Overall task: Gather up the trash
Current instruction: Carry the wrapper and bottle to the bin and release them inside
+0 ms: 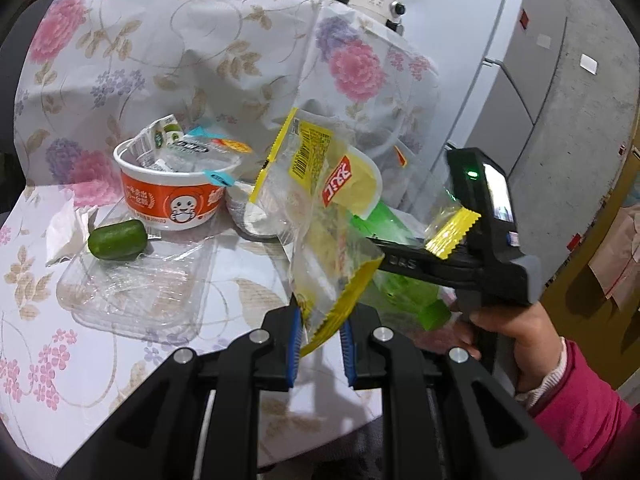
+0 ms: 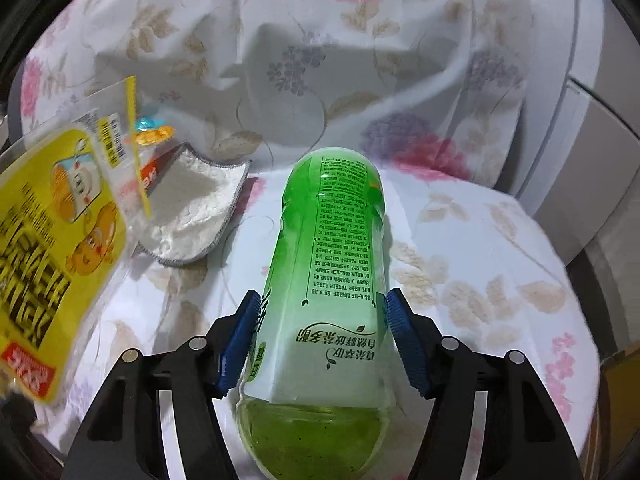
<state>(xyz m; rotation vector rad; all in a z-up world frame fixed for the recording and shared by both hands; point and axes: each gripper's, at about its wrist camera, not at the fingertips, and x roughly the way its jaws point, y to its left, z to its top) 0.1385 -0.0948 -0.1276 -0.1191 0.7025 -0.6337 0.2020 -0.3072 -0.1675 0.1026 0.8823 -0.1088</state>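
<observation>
My left gripper [image 1: 320, 340] is shut on a yellow and clear snack wrapper [image 1: 328, 216] and holds it up above the table; the wrapper also shows at the left of the right wrist view [image 2: 52, 240]. My right gripper [image 2: 320, 328] is shut on a green plastic bottle [image 2: 332, 256], which lies along the fingers with its base pointing away. The right gripper body [image 1: 480, 240] and the bottle [image 1: 404, 288] show to the right in the left wrist view. An orange and white noodle cup [image 1: 172, 192] stuffed with wrappers stands on the table at left.
A green oblong object [image 1: 116, 240] and a clear plastic tray [image 1: 136, 288] lie in front of the cup. A white cloth [image 2: 192, 208] lies behind the wrapper. The floral tablecloth [image 2: 480, 260] rises in folds at the back. Grey cabinets [image 1: 520, 60] stand at right.
</observation>
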